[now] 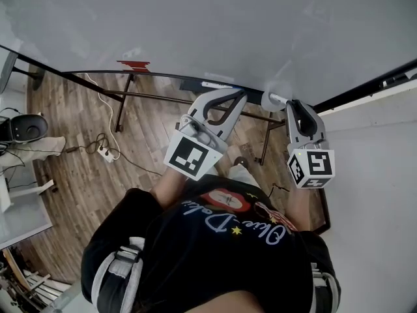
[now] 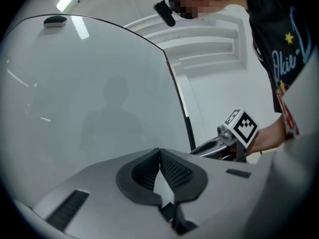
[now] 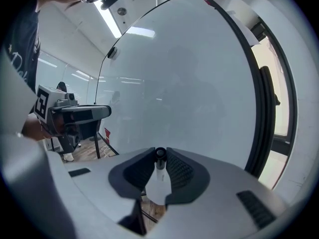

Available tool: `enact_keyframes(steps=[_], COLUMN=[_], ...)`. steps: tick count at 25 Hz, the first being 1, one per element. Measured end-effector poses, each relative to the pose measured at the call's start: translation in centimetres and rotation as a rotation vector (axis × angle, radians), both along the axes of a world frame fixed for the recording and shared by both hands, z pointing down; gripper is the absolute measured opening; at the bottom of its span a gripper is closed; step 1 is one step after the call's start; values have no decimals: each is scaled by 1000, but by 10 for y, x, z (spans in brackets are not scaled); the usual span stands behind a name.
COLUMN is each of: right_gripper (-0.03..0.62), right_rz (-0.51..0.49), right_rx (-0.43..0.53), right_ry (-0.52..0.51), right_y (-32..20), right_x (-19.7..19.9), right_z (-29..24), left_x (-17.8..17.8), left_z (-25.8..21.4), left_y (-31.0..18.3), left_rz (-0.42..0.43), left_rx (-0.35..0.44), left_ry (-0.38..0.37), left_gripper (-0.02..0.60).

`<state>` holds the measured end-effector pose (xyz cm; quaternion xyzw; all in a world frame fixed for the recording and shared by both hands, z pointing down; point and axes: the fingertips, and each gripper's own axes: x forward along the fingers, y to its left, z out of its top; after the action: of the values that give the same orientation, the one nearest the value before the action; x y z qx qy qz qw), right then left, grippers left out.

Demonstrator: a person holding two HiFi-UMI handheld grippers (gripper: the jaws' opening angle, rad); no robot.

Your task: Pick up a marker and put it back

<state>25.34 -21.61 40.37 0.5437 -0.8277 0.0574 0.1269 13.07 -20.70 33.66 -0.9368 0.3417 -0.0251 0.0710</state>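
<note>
While marker [image 3: 158, 177] sits clamped between right gripper [image 3: 159, 152] fingers [image 3: 180, 173], left gripper [image 2: 159, 151] fingers [image 2: 177, 172] together

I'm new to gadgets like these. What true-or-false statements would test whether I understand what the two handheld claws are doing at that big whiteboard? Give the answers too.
1. The right gripper is clamped on a white marker with a black cap. True.
2. The left gripper holds a second marker. False: its jaws are together with nothing between them.
3. Both grippers face the large glossy whiteboard. True.
4. The floor is grey carpet. False: it is brown, wood-patterned planks.
</note>
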Motion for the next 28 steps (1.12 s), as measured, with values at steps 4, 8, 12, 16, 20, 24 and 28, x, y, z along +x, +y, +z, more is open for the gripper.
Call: enact_keyframes(steps=[4,8,12,16,20,24,28], right_gripper=[69,69,69,69,68,69,69], right_rz=[1,3,4,8,15,25,41], right_rx=[21,42,59,80,103,131,157], right_ry=[19,25,32,31,25,21,5], right_y=[4,6,10,13,18,25,32], right_x=[-4,-4,-2,-1,1,6,16], right_z=[-15,-27,-38,-49,-63,-77,-83], left_x=[-6,-6,-5,-5,-5,-5,-3], left_z=[-4,-5,-8,-10,-11,-14,-13], left_y=[1,1,2,3,3,2,3], left_rz=[2,5,7,13,15,17,22], left_rx=[4,14,19,17,15,23,36], left_ry=[8,11,17,17,21,20,-7], left_gripper=[3,3,3,3,3,3,3])
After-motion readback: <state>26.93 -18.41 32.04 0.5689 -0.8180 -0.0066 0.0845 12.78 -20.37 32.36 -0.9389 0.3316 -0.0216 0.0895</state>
